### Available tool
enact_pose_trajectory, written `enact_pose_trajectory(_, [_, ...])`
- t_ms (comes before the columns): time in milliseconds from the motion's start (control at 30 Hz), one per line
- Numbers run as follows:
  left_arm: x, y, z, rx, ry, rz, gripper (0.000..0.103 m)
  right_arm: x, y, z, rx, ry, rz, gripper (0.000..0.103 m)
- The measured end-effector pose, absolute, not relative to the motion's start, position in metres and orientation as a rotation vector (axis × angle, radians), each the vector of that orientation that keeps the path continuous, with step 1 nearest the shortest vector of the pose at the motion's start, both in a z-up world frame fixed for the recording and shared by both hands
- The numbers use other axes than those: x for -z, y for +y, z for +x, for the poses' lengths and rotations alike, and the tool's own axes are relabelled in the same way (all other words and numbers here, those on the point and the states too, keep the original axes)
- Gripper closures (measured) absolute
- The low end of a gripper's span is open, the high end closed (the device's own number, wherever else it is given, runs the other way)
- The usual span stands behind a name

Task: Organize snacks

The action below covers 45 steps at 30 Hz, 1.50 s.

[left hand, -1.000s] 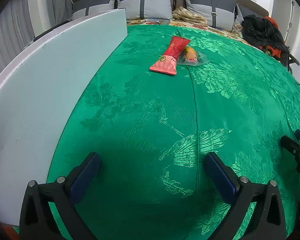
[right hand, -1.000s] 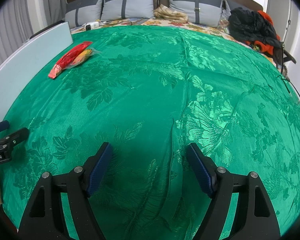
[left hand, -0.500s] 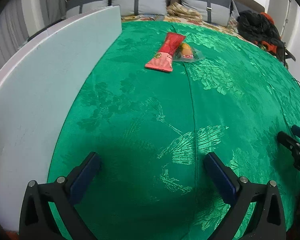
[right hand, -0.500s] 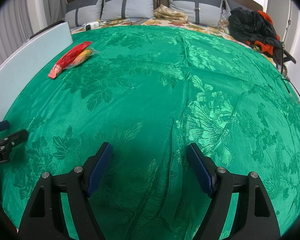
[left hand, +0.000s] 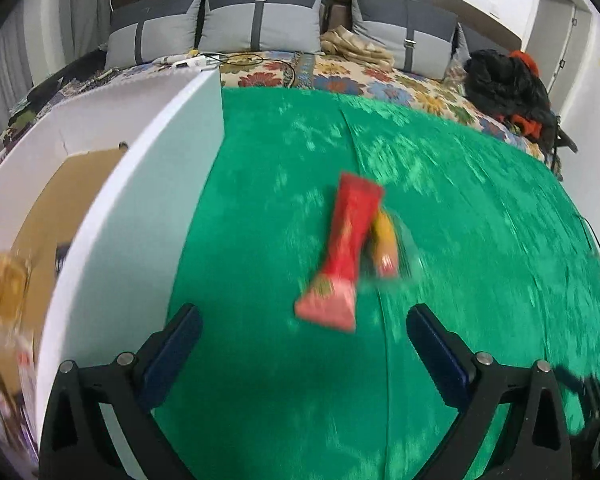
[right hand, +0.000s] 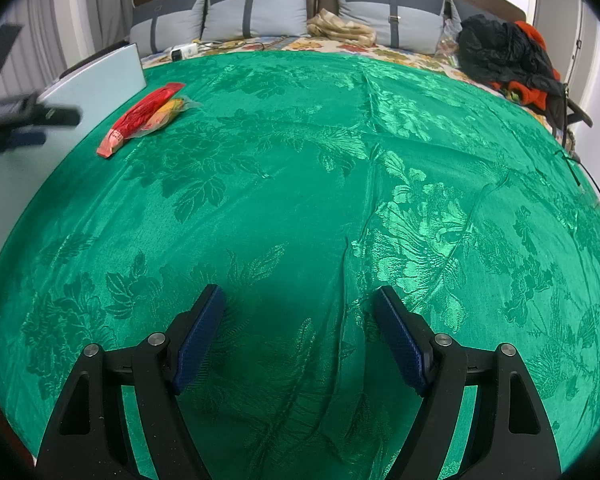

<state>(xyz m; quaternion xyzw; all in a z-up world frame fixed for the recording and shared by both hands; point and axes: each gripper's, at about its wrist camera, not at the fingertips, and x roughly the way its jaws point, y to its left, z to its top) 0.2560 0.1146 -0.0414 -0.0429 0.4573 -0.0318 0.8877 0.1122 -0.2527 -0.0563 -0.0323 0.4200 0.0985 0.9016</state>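
Left gripper (left hand: 304, 322) spread wide, red snack packet (left hand: 346, 254) just ahead of its fingertips

The right gripper (right hand: 298, 320), also spread and empty, hovers over bare green cloth (right hand: 300, 184), well apart from the snacks. The red packet lies flat, a clear-wrapped yellow snack (left hand: 384, 246) touching its right side. It looks light, soft and slippery; pinching across its narrow middle seems safest. Left of the tool stands a white box (left hand: 112, 216).
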Motion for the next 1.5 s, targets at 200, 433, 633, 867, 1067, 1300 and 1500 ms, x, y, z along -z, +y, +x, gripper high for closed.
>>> enact_pose_trajectory(200, [0.061, 0.103, 0.297, 0.073, 1.006, -0.03, 0.022, 0.056, -0.253, 0.112, -0.204, 0.868, -0.067, 0.023])
enact_pose_trajectory(433, [0.086, 0.081, 0.32, 0.141, 1.066, -0.016, 0.079, 0.056, -0.253, 0.112, -0.205, 0.868, -0.066, 0.022])
enact_pose_trajectory(633, [0.08, 0.106, 0.285, 0.002, 1.05, -0.123, 0.085, 0.056, -0.253, 0.112, -0.204, 0.868, -0.066, 0.022])
enact_pose_trajectory(867, [0.086, 0.115, 0.197, 0.008, 1.09, -0.151, 0.084, 0.056, -0.253, 0.112, -0.205, 0.867, -0.066, 0.022])
enact_pose_trajectory(1067, [0.094, 0.124, 0.161, -0.067, 1.003, -0.123, 0.027, 0.056, -0.253, 0.112, -0.205, 0.867, -0.065, 0.023])
enact_pose_trajectory(1300, [0.1, 0.126, 0.156, -0.076, 0.941, -0.036, 0.025, 0.056, -0.253, 0.112, -0.206, 0.867, -0.065, 0.022])
enact_pose_trajectory(1500, [0.104, 0.122, 0.155, -0.033, 0.931, -0.013, 0.013, 0.057, -0.253, 0.115, -0.21, 0.878, -0.062, 0.013])
